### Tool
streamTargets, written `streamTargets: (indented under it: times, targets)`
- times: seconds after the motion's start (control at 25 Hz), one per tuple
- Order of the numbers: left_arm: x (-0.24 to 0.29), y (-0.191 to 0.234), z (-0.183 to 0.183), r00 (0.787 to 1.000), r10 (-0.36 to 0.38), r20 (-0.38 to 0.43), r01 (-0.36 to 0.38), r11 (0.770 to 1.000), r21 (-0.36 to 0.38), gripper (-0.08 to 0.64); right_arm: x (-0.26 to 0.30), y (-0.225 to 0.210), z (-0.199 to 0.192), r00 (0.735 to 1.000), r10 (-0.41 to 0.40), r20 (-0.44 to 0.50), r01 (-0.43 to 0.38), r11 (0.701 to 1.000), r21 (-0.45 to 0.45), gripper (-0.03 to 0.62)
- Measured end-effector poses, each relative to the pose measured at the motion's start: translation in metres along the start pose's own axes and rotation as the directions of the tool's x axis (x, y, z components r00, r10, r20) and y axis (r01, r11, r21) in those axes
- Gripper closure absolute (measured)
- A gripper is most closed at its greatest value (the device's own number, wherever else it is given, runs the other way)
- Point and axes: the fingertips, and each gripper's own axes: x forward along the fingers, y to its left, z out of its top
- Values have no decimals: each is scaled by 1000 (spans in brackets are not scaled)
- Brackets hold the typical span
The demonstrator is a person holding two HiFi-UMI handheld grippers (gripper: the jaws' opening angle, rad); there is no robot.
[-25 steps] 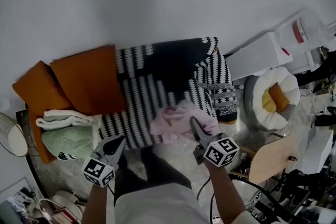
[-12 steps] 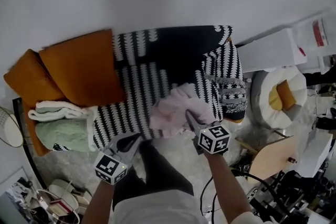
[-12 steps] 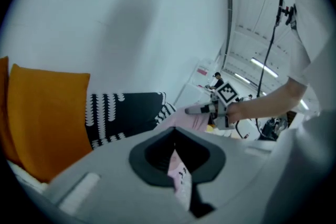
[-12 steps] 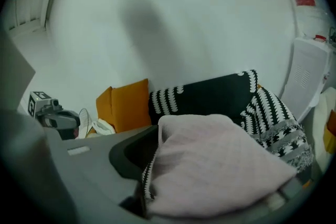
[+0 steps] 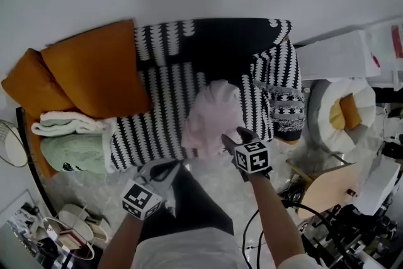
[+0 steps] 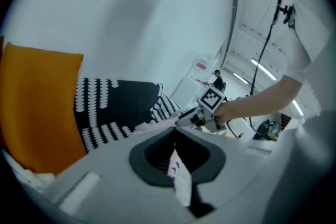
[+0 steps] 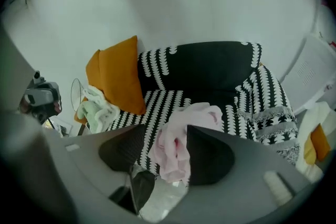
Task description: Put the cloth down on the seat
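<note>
One pink cloth [image 5: 214,115] lay on the patterned seat [image 5: 160,110], between the right tongs [image 5: 234,137], which had just been opening wide. The left tongs [image 5: 169,167] were closed and empty. Two orange cushions [image 5: 94,69] leaned alongside.

Cloth [image 5: 214,115] on front edge of seat [image 5: 157,116], beside right armrest [image 5: 277,75]. Cushions [image 5: 88,72] propped at seat's left end, folded towels [image 5: 75,153] stacked before them. Pet bed [image 5: 324,94] right of armrest.
</note>
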Motion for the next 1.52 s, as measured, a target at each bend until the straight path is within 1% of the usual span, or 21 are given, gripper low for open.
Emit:
streamTargets:
  times: [0.28,0.44,0.56,0.68,0.84,1.0,1.2,1.28,1.4,1.52]
  targets:
    - [0,-9,1,1000,1,-5,-1,1000,0,558,-12,5,3,998,19,55,-20,1000,18,351]
    - [-10,-20,7,1000,1,-4,-1,1000,2,560,-26,17,6,996,24,83,-26,999,21,375]
    - [-20,-29,7,1000,-1,-6,2,1000,6,560,-41,28,8,994,21,111,-23,999,24,404]
    - [-31,-40,8,1000,-9,-5,9,1000,18,560,-58,40,10,988,11,153,-16,999,28,427]
    - [-54,-56,4,1000,-16,-6,17,999,46,560,-86,63,3,978,-11,210,2,999,45,474]
    - [-82,-73,3,1000,-30,-4,30,997,66,560,-118,83,-9,969,-48,242,31,997,76,493]
    - [-120,-93,-8,999,-29,-35,33,992,120,560,-163,116,-27,948,-99,301,64,990,123,523]
    - [-136,-101,-13,999,-33,-30,37,991,129,560,-178,130,-36,940,-118,319,79,988,133,533]
    - [-161,-116,-18,999,-48,-16,50,988,144,560,-200,151,-50,926,-148,348,100,983,151,582]
    - [-186,-132,-24,998,-64,-5,64,983,173,560,-222,174,-63,908,-169,383,113,980,164,588]
